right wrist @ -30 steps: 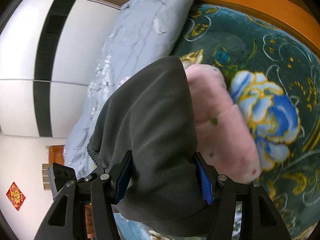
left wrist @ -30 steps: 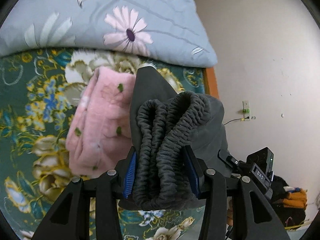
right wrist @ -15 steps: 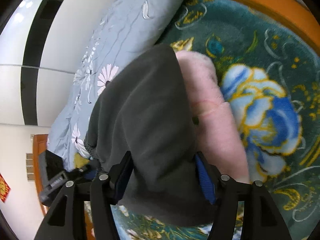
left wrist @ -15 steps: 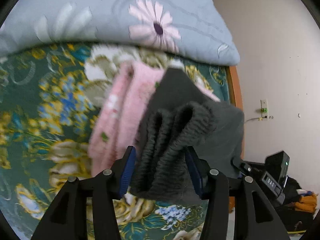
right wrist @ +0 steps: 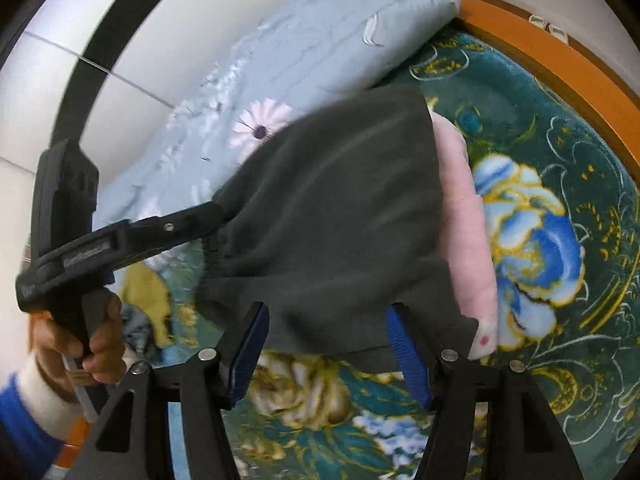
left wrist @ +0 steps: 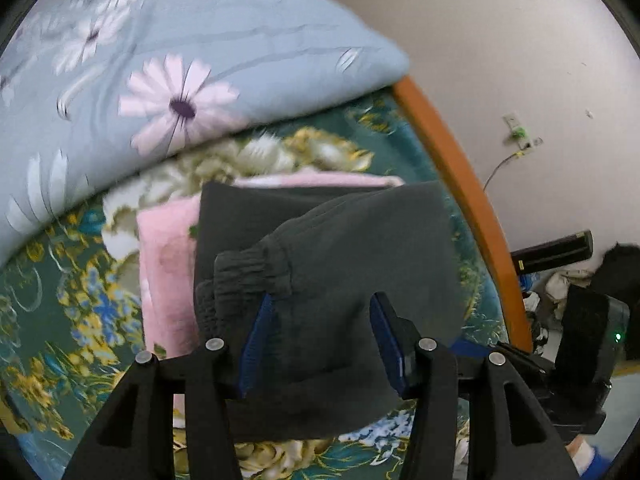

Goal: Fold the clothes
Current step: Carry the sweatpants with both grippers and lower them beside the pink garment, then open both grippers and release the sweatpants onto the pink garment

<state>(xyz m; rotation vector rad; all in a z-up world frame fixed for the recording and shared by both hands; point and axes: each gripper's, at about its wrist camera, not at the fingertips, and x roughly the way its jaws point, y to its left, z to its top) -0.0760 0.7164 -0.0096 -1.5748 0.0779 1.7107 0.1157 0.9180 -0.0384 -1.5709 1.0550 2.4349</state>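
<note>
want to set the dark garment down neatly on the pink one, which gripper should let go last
Probably left: the left gripper holds the gathered elastic end of the dark garment, so it controls that bulk; the right gripper holds a flat edge beside the pink garment.

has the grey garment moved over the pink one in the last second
Yes. In the left wrist view the grey garment hung beside the folded pink garment; now it lies across it, covering most of it, and has come closer to the orange bed frame.

Pale wall (left wrist: 500,40); orange wooden bed frame (left wrist: 460,184); white wardrobe doors (right wrist: 132,40), black stripe
</note>
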